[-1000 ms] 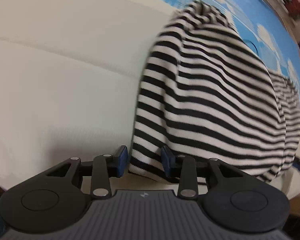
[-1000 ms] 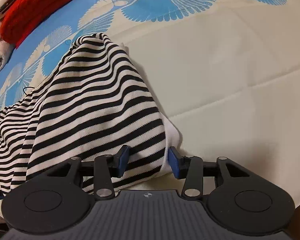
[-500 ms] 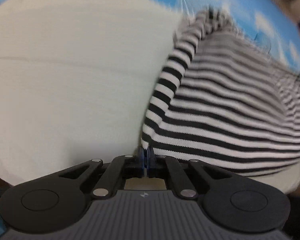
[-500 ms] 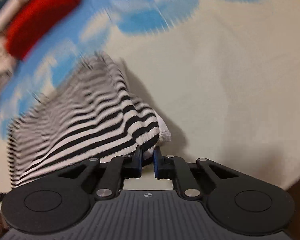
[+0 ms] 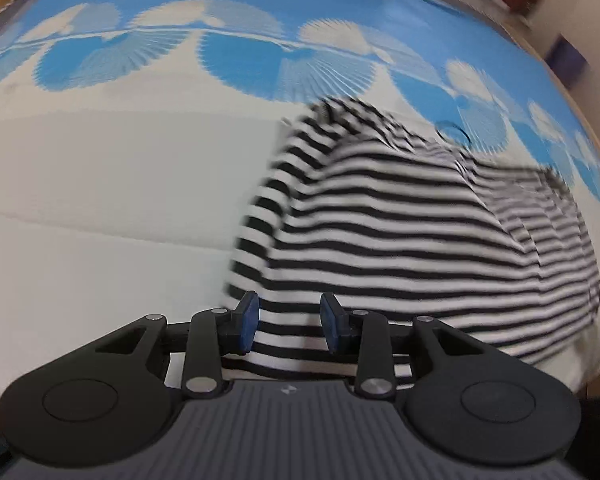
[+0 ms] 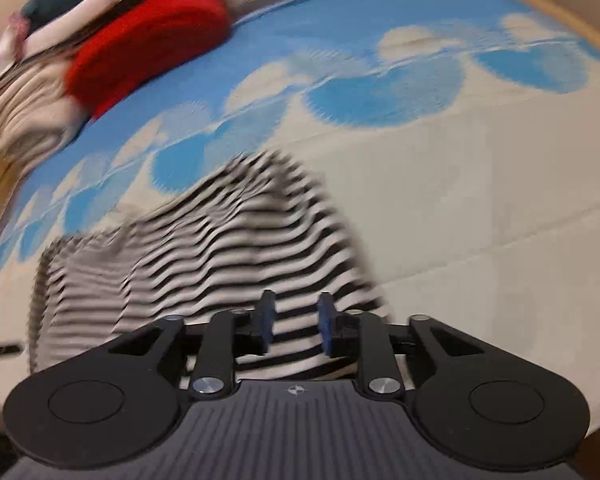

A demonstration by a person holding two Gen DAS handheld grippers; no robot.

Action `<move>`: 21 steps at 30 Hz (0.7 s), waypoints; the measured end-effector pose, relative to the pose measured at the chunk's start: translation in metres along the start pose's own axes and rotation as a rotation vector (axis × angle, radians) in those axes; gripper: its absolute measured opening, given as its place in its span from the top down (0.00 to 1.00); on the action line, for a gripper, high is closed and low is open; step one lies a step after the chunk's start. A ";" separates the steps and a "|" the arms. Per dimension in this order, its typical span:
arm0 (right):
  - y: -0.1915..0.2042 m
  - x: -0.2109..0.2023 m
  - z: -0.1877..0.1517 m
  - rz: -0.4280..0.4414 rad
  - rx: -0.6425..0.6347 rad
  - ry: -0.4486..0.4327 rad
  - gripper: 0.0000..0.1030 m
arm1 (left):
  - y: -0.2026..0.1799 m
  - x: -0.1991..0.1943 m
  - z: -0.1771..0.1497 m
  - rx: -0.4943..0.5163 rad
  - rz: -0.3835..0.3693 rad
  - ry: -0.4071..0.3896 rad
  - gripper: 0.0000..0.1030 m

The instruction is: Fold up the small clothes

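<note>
Your left tongs (image 5: 287,328) spread wide, striped garment (image 5: 400,248) between pads, ungripped. Your right tongs (image 6: 294,326) likewise parted over same garment (image 6: 220,256). Cloth bunched on bed sheet (image 5: 100,184).

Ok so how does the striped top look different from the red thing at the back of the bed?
The striped top is black and white, while the red garment is plain red. The striped top lies spread loosely on the bedsheet near the camera; the red garment is a compact bundle at the far edge beside a clothes pile. The striped top reaches between the right gripper fingers; the red garment is untouched. Both rest on the bed.
</note>
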State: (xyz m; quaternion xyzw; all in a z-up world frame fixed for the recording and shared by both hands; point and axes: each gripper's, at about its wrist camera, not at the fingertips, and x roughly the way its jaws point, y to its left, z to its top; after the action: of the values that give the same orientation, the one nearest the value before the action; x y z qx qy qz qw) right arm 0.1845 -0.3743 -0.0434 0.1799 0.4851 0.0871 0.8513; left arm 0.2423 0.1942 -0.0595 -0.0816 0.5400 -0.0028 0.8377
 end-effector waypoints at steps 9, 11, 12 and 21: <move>0.010 0.039 -0.019 -0.188 -0.119 0.211 0.61 | 0.010 0.026 -0.006 -0.105 0.058 0.185 0.59; 0.012 0.020 -0.013 -0.189 -0.091 0.110 0.61 | 0.014 0.017 -0.006 -0.131 0.043 0.150 0.58; 0.013 0.006 -0.010 -0.166 -0.077 0.036 0.60 | 0.018 0.012 -0.006 -0.147 0.031 0.132 0.57; -0.013 -0.088 -0.010 -0.134 0.013 -0.411 0.47 | 0.032 0.009 -0.006 -0.205 -0.016 0.073 0.34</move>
State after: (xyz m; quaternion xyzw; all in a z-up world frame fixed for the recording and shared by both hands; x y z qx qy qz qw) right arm 0.1309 -0.4124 0.0166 0.1668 0.3126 -0.0111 0.9351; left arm 0.2380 0.2238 -0.0742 -0.1709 0.5672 0.0429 0.8045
